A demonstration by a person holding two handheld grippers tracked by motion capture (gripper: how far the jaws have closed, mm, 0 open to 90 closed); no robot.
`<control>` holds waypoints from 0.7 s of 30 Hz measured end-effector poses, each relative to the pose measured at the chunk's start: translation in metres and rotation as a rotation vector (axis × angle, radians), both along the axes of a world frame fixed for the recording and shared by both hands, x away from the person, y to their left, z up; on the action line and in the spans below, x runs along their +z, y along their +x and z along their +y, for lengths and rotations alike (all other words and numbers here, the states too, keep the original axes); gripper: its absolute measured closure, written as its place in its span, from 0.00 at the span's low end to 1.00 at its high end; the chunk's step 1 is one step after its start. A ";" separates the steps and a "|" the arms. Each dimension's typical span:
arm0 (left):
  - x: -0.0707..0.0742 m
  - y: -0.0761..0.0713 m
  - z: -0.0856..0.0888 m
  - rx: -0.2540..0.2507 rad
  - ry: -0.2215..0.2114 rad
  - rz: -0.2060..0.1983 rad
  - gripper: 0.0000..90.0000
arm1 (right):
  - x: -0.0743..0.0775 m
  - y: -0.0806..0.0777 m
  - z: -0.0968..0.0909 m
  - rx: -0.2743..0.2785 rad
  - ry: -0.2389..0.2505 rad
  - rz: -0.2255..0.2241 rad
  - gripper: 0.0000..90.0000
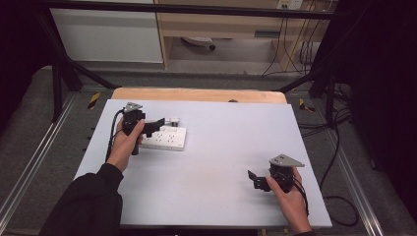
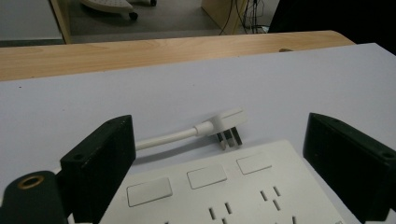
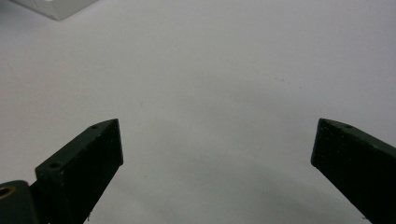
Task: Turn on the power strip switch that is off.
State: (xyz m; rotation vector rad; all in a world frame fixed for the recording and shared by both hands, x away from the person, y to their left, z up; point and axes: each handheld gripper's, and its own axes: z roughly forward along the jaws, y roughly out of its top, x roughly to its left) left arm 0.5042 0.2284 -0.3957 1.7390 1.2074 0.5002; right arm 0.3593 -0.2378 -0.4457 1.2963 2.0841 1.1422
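Note:
A white power strip (image 1: 166, 138) lies flat on the left half of the pale table (image 1: 221, 162), its switches and sockets facing up (image 2: 224, 191). Just beyond it its white plug (image 2: 227, 125) lies on its side on the table, prongs toward the strip, cord running left. My left gripper (image 1: 156, 125) hovers over the strip's far edge with its jaws wide apart (image 2: 219, 144) and nothing between them. My right gripper (image 1: 254, 179) rests low at the table's front right, jaws spread wide (image 3: 219, 144) over bare table.
A wooden table edge (image 1: 196, 94) runs along the back of the pale surface. Black frame bars and cables stand at both sides. A corner of the power strip (image 3: 56, 7) is at the top left of the right gripper view.

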 end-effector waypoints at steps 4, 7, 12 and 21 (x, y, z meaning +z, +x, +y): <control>0.004 -0.003 0.002 -0.001 -0.018 0.002 0.11 | -0.001 0.000 0.000 0.003 -0.007 -0.001 0.03; 0.008 -0.006 0.004 -0.001 -0.026 -0.004 0.11 | -0.001 0.001 0.001 0.004 -0.006 0.005 0.03; 0.015 -0.012 0.007 -0.017 -0.033 -0.020 0.11 | -0.001 0.001 0.001 0.003 -0.006 0.001 0.03; 0.026 -0.028 0.012 -0.070 -0.035 -0.032 0.11 | -0.001 0.002 0.002 0.008 -0.012 -0.002 0.03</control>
